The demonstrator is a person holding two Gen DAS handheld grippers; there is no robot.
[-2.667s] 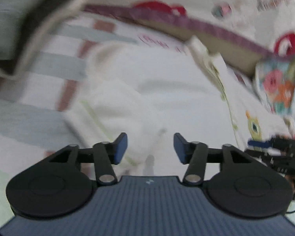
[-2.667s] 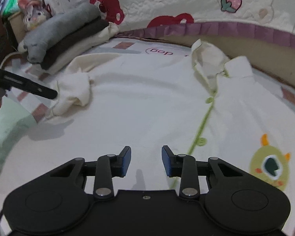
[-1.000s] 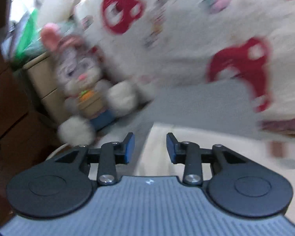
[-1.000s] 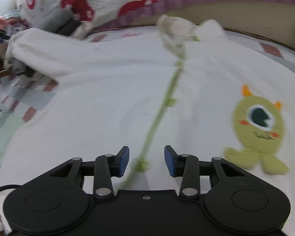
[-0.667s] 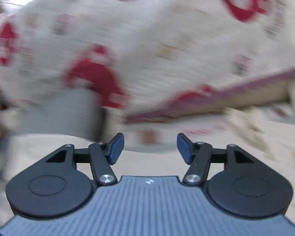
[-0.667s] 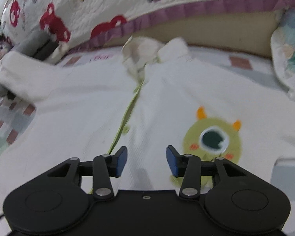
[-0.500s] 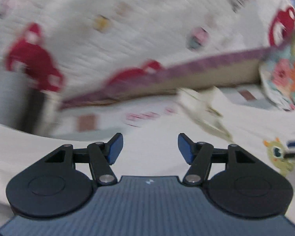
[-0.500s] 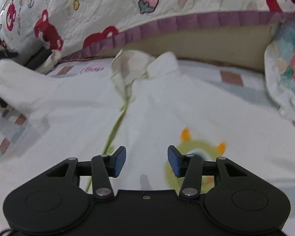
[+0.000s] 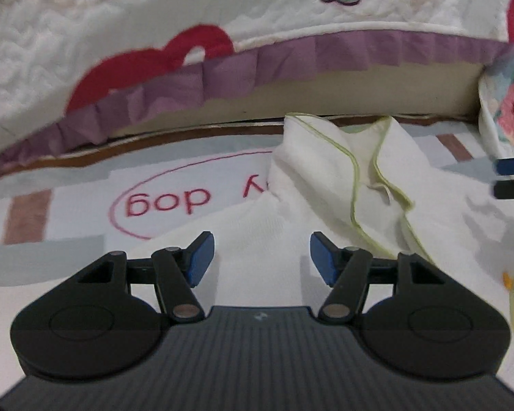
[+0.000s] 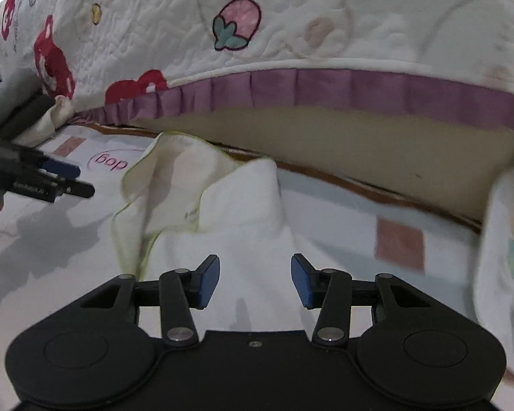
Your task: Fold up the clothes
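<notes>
A: where's the shirt (image 9: 277, 226) rn?

B: flat on the bed sheet (image 9: 68, 185), collar (image 9: 346, 171) end up near the quilt (image 9: 154, 27) w/ the purple frill. Both tongs over the shoulders, one each side of the collar

A: tongs status?

B: left gripper (image 9: 260, 257) jaws apart, nothing pinched, cloth just lying under them. right gripper (image 10: 255, 279) jaws closing a bit, but pads aren't pressing anything yet, only fabric beneath

A: how'll it handle?

B: soft, light knit, floppy, zero stiffness imo. Will sag & wrinkle if lifted from one pt. Collar's already bunched up & standing

A: so grab where?

B: I'd pinch the shoulder seams, both sides at once, near the collar but not on it. Thin layer, so dig in to catch the cloth & not the sheet
</notes>
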